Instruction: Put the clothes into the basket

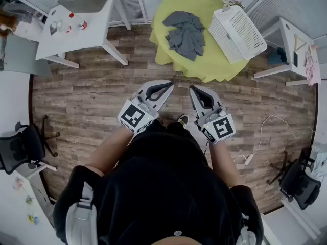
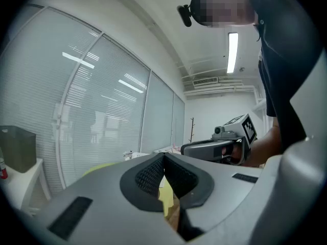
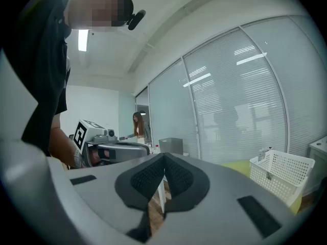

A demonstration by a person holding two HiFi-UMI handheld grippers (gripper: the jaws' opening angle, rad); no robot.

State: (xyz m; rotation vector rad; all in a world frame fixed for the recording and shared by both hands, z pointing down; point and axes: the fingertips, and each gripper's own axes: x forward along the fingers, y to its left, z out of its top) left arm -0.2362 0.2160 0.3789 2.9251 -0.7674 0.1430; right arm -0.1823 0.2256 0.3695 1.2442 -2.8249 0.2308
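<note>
A heap of dark grey clothes (image 1: 186, 32) lies on a round table with a yellow-green cloth (image 1: 176, 55). Beside it on the right stands a white slatted basket (image 1: 236, 32), also seen at the right edge of the right gripper view as the basket (image 3: 282, 175). My left gripper (image 1: 170, 85) and right gripper (image 1: 193, 89) are held side by side over the wood floor, short of the table. Both are shut with nothing between the jaws. The left gripper (image 2: 164, 157) points level toward the table; the right gripper (image 3: 164, 157) likewise.
A white table (image 1: 82, 27) with small items and a grey box stands at the far left. Another white table (image 1: 294, 47) is on the right. Black office chairs (image 1: 23, 147) flank the floor. A white cable (image 1: 265, 137) lies at right. A person (image 3: 138, 125) stands far off.
</note>
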